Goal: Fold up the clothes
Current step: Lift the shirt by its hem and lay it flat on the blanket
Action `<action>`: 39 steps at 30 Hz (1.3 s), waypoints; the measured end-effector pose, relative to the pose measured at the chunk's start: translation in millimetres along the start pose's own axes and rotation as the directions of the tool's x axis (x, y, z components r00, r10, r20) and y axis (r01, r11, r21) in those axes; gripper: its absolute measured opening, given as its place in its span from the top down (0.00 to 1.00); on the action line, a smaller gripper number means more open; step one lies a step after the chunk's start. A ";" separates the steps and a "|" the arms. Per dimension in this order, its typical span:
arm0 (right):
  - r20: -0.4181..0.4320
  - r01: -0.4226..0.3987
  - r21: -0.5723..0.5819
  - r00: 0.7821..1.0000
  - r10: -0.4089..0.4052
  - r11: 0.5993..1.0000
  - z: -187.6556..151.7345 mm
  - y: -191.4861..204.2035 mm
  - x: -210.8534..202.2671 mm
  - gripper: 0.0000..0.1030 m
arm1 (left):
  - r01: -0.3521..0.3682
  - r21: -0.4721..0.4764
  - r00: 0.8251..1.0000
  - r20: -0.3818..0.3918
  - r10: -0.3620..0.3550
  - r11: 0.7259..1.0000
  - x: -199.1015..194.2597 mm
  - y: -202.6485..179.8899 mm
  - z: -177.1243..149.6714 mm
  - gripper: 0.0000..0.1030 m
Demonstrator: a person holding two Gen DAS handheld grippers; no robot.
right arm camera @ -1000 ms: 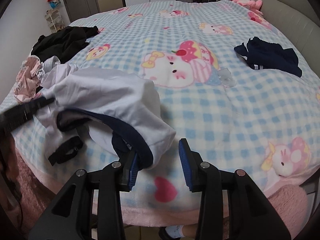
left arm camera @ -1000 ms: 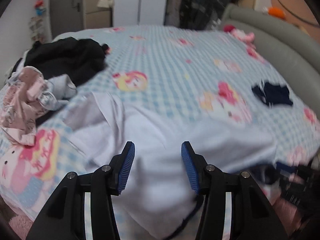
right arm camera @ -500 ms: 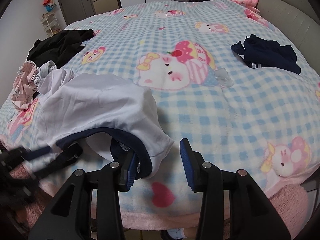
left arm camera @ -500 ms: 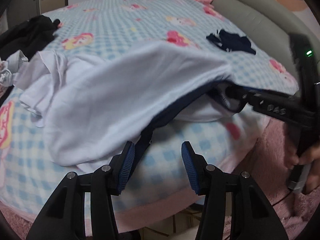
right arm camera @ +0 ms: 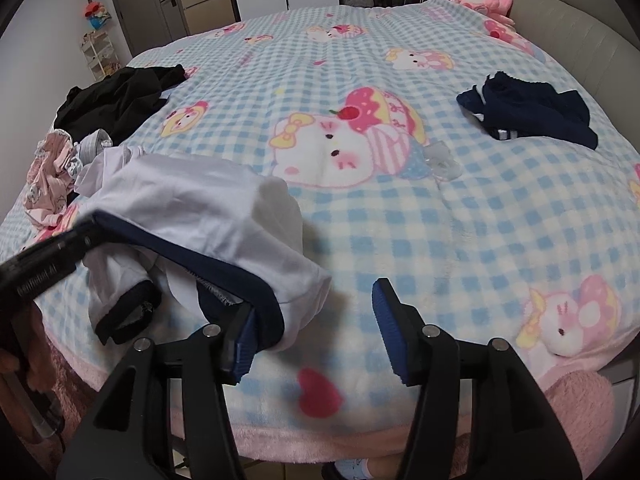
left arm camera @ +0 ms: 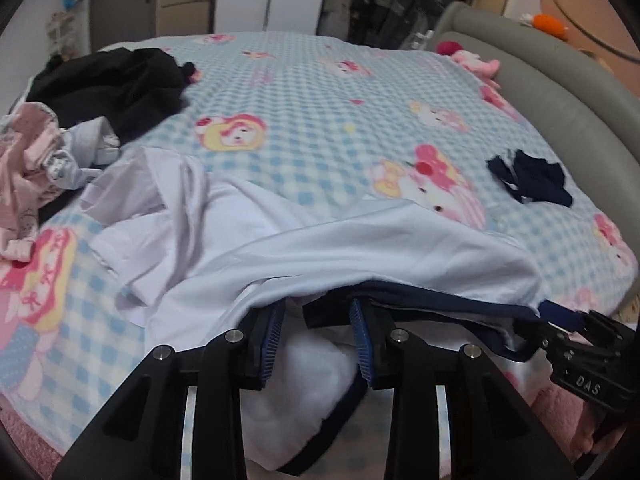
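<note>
A white garment with navy trim (left arm camera: 360, 252) lies crumpled at the near edge of the bed, also in the right wrist view (right arm camera: 192, 208). My left gripper (left arm camera: 316, 340) is open, its blue pads pushed under the lifted navy hem. My right gripper (right arm camera: 316, 328) is open; the navy hem drapes over its left finger (right arm camera: 244, 336), its right finger is bare. The right gripper's body shows at the garment's right end in the left wrist view (left arm camera: 580, 356). The left gripper's body shows at the garment's left end (right arm camera: 48, 256).
The bed has a blue checked cartoon blanket (right arm camera: 400, 220). A black garment (left arm camera: 120, 84) and a pink one (left arm camera: 28, 164) are heaped at the left. A navy garment (right arm camera: 528, 112) lies at the right. A grey padded headboard (left arm camera: 560, 100) curves along the right side.
The left gripper swung back toward the bed and slid its fingers under the navy hem. The right gripper stayed put and spread its fingers wider, hem still on its left finger.
</note>
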State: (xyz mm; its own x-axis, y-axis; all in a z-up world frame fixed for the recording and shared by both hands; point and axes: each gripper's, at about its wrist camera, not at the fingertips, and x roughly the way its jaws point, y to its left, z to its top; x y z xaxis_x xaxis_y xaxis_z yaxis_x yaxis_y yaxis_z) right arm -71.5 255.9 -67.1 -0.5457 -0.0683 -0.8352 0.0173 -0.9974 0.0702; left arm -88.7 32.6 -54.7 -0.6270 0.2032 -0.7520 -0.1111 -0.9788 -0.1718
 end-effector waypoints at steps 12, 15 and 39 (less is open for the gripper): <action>0.044 -0.122 -0.059 0.991 0.125 0.991 20.2 18.6 3.6 0.45 | 0.012 -0.127 0.999 -0.048 -0.018 0.992 10.2 39.3 -3.8 0.56; 0.001 -0.129 -0.076 0.992 0.129 0.989 29.4 26.9 20.2 0.92 | -0.008 -0.079 0.998 -0.056 0.004 0.997 10.7 33.8 -0.4 0.87; 0.435 -0.139 -0.140 0.881 0.187 0.980 137.4 52.1 -157.0 0.91 | -0.017 0.170 0.983 0.186 -0.015 0.985 -126.1 19.1 116.6 0.95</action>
State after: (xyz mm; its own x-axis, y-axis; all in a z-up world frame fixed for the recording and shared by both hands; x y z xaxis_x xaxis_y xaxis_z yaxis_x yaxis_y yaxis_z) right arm -100.0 218.0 142.7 -0.8421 -0.2362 -0.4848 0.2098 -0.9717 0.1089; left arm -101.7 -14.5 111.1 -0.7576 0.2095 -0.6182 -0.2296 -0.9721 -0.0482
